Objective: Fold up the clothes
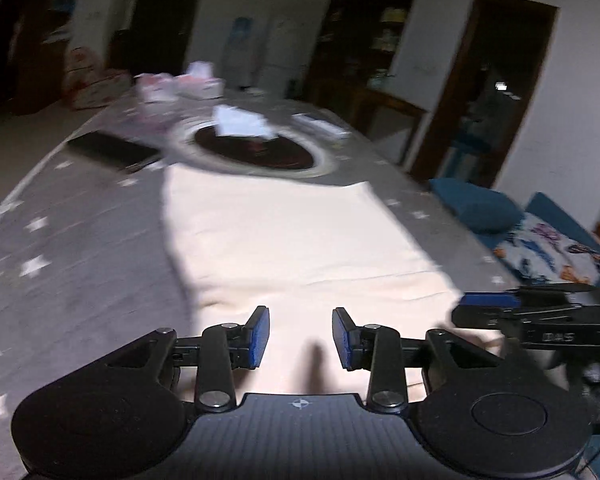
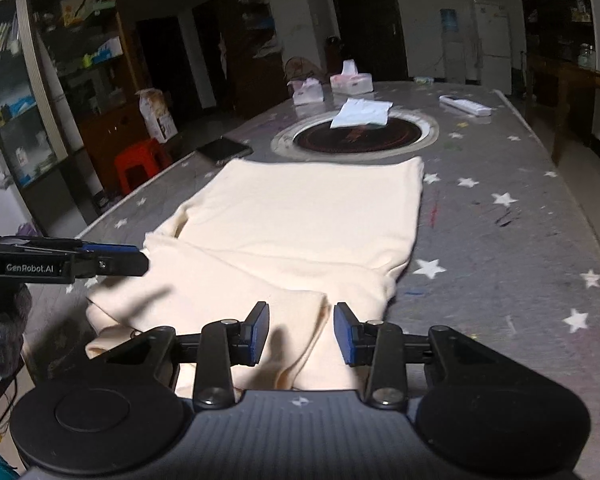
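A cream garment lies flat on the grey starred table, with folded sleeves at its near end. My left gripper hangs open just above the garment's near part, nothing between its blue pads. My right gripper is also open, over the near edge where a fold of cloth runs beneath the gap. In the left wrist view the right gripper shows side-on at the garment's right edge. In the right wrist view the left gripper reaches in from the left at the cloth's left edge.
Beyond the garment sits a round dark inset with a white folded item on it. Tissue boxes, a remote and a dark flat slab lie further off. A red stool stands left of the table.
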Tool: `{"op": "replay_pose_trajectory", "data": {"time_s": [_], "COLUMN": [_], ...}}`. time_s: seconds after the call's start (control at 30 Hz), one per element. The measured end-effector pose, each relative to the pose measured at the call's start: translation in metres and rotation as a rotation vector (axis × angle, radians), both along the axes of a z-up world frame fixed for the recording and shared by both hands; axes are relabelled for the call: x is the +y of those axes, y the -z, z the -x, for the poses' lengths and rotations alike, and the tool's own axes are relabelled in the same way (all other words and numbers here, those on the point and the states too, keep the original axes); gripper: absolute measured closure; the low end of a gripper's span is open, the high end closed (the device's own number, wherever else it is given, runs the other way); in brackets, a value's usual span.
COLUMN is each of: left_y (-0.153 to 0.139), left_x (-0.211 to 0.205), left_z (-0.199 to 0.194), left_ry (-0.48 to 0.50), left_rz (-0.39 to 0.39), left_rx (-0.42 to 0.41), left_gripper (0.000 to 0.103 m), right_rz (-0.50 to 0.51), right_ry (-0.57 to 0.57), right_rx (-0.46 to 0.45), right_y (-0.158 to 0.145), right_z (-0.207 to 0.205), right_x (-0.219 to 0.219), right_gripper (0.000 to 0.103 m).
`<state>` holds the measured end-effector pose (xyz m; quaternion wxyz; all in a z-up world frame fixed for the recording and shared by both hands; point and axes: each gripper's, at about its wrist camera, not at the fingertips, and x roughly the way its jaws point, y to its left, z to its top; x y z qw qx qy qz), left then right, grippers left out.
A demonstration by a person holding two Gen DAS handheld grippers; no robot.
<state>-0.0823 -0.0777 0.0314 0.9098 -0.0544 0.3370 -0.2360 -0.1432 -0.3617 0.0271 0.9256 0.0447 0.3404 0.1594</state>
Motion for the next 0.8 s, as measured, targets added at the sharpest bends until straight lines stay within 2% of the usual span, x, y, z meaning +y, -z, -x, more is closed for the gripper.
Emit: {"op": "replay_pose_trajectory", "data": {"time_s": [0.17, 0.3, 0.43, 0.47, 0.53, 0.67, 0.8], "left_y": [0.011, 0.006, 0.003, 0.004, 0.007, 0.007, 0.01], "left_x": [0.024, 0.025, 0.019, 0.018, 0.016, 0.019, 0.02], "left_z": [-0.006, -0.01, -0.021, -0.025, -0.032, -0.034, -0.035], "left_ry": [-0.079, -0.081, -0.079, -0.081, -0.087, -0.099, -0.109], "left_rz": [-0.032, -0.023, -0.021, -0.025, -0.046, -0.048, -0.083], "left_rx": [0.031, 0.005, -0.015, -0.015, -0.01, -0.022, -0.035], "left_gripper": [0.068, 0.068, 0.068, 0.071, 0.086, 0.093, 0.093], "right_rz": [0.024, 0.049, 0.068, 0.071, 0.079, 0.106, 0.133], "right_ry": [0.011, 0.015, 0.021, 0.023, 0.024, 0.026, 0.029], "right_rx": [0.026, 0.032, 0.03, 0.028, 0.02, -0.023, -0.038], "right_y": [0.009, 0.009, 0.009, 0.008, 0.006, -0.003, -0.006], "right_z": [-0.009, -0.012, -0.014, -0.014, -0.014, -0.015, -0.024], "right_x": [0.004, 0.007, 0.01, 0.01, 0.01, 0.011, 0.013], "right_gripper": [0.069, 0.086, 0.089, 0.091, 0.094, 0.098, 0.1]}}
